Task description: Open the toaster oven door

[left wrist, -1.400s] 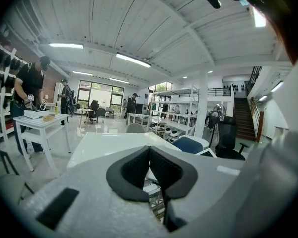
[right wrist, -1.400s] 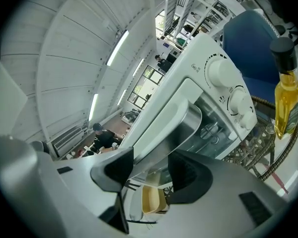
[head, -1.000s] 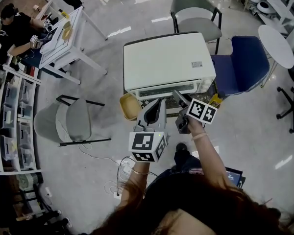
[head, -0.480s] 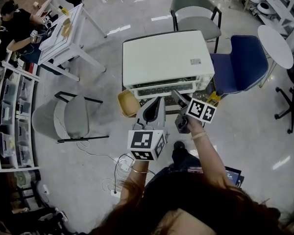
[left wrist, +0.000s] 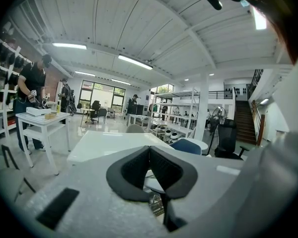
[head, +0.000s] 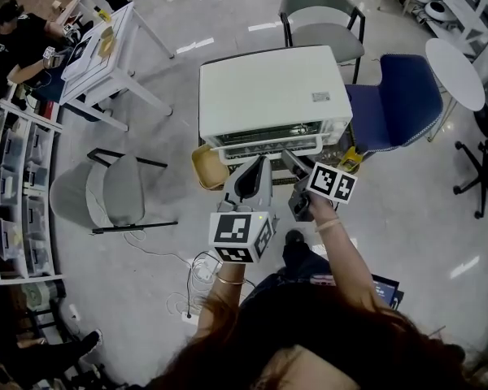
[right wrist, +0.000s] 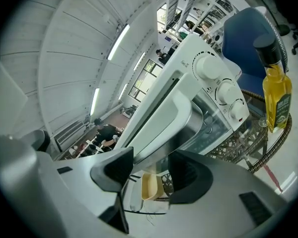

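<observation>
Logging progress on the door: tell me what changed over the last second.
Nothing clearly changed; only the head view drifted slightly. The right gripper stays at the toaster oven, jaws apart around the door handle, with the door still shut. The left gripper stays shut and empty beside it.

Large open-plan lab or workshop hall. White ribbed ceiling (left wrist: 89,24) with strip lights (left wrist: 135,62); staircase (left wrist: 242,120) beside railed mezzanine (left wrist: 223,94). Glossy grey floor (head: 423,210). Storage racks (head: 20,210) along wall. Person (head: 24,43) working at white worktable (head: 106,51). Scattered chairs (head: 106,193). Toaster oven (head: 272,96) on wire stand (right wrist: 228,145) mid-floor.
</observation>
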A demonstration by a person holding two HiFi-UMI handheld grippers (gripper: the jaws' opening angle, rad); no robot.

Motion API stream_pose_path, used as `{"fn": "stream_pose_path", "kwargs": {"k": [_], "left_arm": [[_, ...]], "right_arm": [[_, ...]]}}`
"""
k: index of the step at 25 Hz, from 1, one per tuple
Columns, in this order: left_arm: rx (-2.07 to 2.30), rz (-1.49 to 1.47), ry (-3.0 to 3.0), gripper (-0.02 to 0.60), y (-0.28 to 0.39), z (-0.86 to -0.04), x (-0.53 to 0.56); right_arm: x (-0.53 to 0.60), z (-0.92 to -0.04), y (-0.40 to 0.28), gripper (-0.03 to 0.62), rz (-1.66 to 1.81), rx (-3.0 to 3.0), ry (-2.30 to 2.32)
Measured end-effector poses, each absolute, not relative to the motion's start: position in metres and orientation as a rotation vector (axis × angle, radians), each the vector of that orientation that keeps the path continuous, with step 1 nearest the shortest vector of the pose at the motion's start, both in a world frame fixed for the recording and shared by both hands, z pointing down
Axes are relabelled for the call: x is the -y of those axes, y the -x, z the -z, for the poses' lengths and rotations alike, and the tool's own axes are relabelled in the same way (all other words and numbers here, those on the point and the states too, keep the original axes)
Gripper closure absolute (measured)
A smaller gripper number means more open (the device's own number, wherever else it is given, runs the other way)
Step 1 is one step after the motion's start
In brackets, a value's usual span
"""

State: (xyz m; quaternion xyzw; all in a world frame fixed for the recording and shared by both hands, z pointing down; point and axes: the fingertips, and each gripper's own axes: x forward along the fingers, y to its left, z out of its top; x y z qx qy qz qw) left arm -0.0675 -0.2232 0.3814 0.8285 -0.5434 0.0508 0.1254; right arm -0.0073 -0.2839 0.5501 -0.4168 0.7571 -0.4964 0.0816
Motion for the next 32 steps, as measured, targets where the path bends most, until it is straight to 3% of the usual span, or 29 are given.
{"fn": "stream_pose_path", "kwargs": {"k": [32], "left_arm": [[1.582, -0.145, -2.390, 0.566, 0.070, -0.389, 0.196]], "right_arm": [[0.239, -0.573, 0.002, 0.379, 1.555, -2.295, 1.278]]}}
